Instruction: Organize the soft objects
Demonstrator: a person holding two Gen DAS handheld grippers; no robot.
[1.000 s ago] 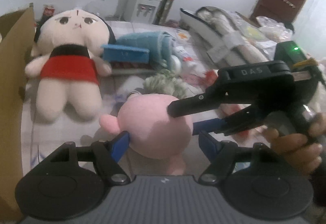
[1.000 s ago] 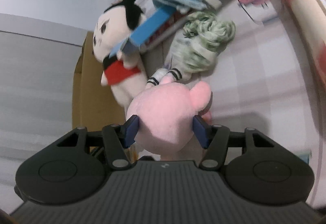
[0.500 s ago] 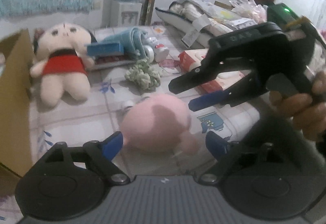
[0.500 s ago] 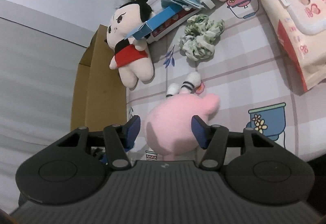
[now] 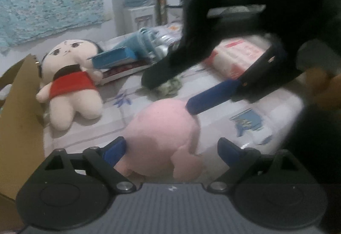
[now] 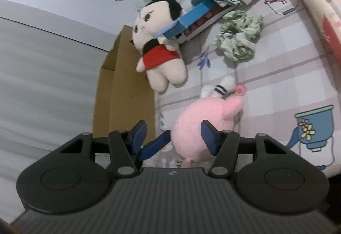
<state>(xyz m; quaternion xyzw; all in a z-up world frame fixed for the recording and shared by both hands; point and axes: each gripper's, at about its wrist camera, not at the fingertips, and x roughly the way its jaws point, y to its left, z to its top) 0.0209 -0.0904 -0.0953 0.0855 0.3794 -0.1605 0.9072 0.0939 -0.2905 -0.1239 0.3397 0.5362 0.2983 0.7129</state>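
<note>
The pink plush toy (image 5: 162,133) lies on the bedsheet between the fingers of the left gripper (image 5: 172,149). These jaws are closing but are not yet clamped: only the left pad is met by the toy. The right gripper (image 6: 173,136) is held above it with jaws apart and grips nothing, probably so that the toy can be taken over. A cardboard box (image 6: 125,93), left of both grippers, is judged the destination.

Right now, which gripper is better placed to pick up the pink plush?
Left. The plush lies between the left gripper's closing jaws, with one pad against its side. The right gripper hangs above and off-centre, with one pad well clear of the plush.
</note>
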